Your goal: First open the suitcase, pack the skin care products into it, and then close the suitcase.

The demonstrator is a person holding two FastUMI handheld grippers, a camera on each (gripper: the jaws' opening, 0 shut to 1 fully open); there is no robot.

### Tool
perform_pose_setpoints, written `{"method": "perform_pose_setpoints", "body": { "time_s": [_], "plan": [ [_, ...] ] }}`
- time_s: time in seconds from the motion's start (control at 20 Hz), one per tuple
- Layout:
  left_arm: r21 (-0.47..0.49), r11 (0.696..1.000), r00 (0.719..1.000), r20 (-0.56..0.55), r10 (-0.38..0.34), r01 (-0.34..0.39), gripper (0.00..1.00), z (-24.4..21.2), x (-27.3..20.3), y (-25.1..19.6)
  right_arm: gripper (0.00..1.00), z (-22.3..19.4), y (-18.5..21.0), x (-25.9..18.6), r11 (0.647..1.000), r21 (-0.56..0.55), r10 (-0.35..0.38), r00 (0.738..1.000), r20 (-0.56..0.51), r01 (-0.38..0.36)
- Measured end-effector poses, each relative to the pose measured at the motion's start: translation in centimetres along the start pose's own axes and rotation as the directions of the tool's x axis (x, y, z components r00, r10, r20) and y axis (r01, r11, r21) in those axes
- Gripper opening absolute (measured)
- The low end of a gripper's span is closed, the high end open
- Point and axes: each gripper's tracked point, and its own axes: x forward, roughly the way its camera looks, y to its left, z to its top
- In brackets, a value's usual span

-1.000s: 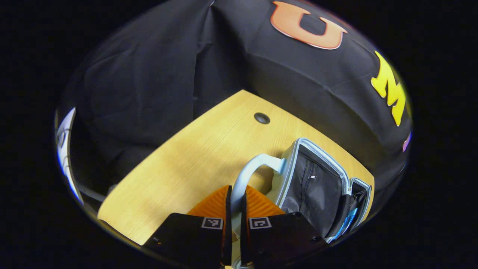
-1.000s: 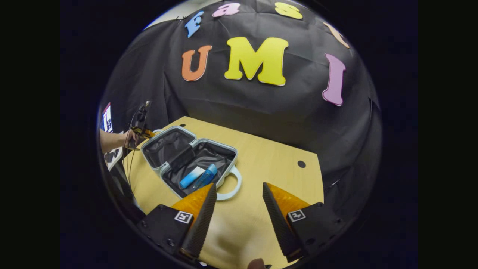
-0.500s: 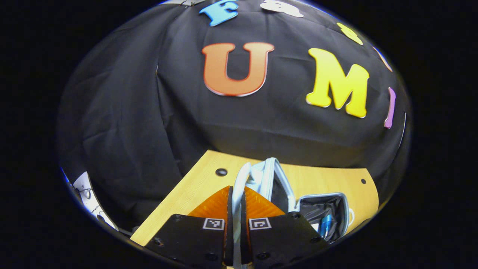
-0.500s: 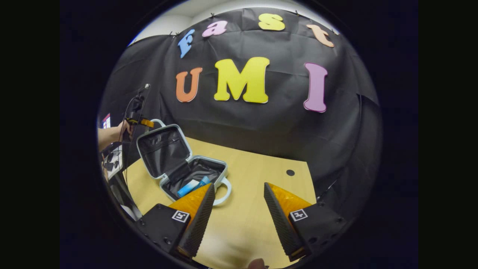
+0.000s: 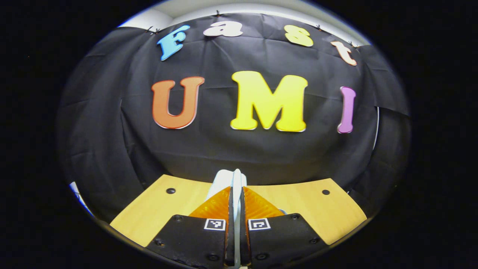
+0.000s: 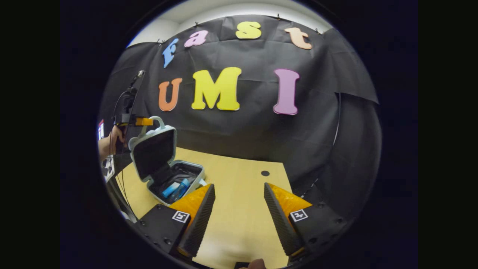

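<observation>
A small pale-blue suitcase [image 6: 194, 179] lies on the wooden table [image 6: 239, 216] at the left of the right gripper view. Its lid [image 6: 153, 149] stands nearly upright, dark lining facing right. Two blue skin care tubes [image 6: 175, 188] rest in the lower half. The left gripper [image 6: 143, 121], held by a hand [image 6: 108, 144], is shut on the lid's white handle [image 6: 158, 120]. In the left gripper view that handle [image 5: 234, 179] runs edge-on between the closed orange fingers [image 5: 214, 203]. My right gripper [image 6: 239, 194] hovers open above the table, to the right of the suitcase, holding nothing.
The table has round cable holes [image 6: 265, 173] near its back edge, also seen in the left gripper view as two holes [image 5: 170, 191]. The black cloth wall rises right behind the table. Cables [image 6: 125, 108] hang beside the left gripper.
The left gripper has lifted the lid by its handle from lying flat to nearly upright, swinging its view up toward the wall. The right gripper has drifted slightly right, still open.
</observation>
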Motion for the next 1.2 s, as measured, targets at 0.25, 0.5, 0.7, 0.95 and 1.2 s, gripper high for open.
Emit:
{"method": "perform_pose_setpoints", "body": {
  "time_s": [0.25, 0.5, 0.7, 0.95, 1.2],
  "plan": [
    [0.003, 0.993, 0.992, -0.05, -0.117, 0.117, 0.08, -4.2, 1.3, -7.6, 0.79, -1.4, -3.2, -1.3, 0.996, -0.005, -0.087, 0.996, -0.036, 0.087],
    [0.062, 0.975, 0.972, -0.115, -0.207, 0.215, 0.08, -9.2, 2.6, -13.3, 0.78, -4.8, -6.5, -3.3, 0.983, -0.012, -0.183, 0.975, -0.123, 0.183],
    [0.06, 0.963, 0.951, -0.184, -0.248, 0.263, 0.08, -13.6, 3.5, -16.1, 0.79, -6.1, -7.9, -4.7, 0.971, -0.001, -0.235, 0.958, -0.161, 0.238],
    [0.097, 0.954, 0.933, -0.256, -0.252, 0.284, 0.08, -17.9, 4.1, -18.1, 0.79, -6.1, -8.1, -5.4, 0.966, 0.003, -0.256, 0.953, -0.161, 0.26],
    [0.122, 0.95, 0.921, -0.307, -0.24, 0.289, 0.08, -20.5, 4.3, -18.9, 0.79, -6.2, -8.5, -5.6, 0.962, 0.016, -0.265, 0.95, -0.166, 0.271]
  ]
}}
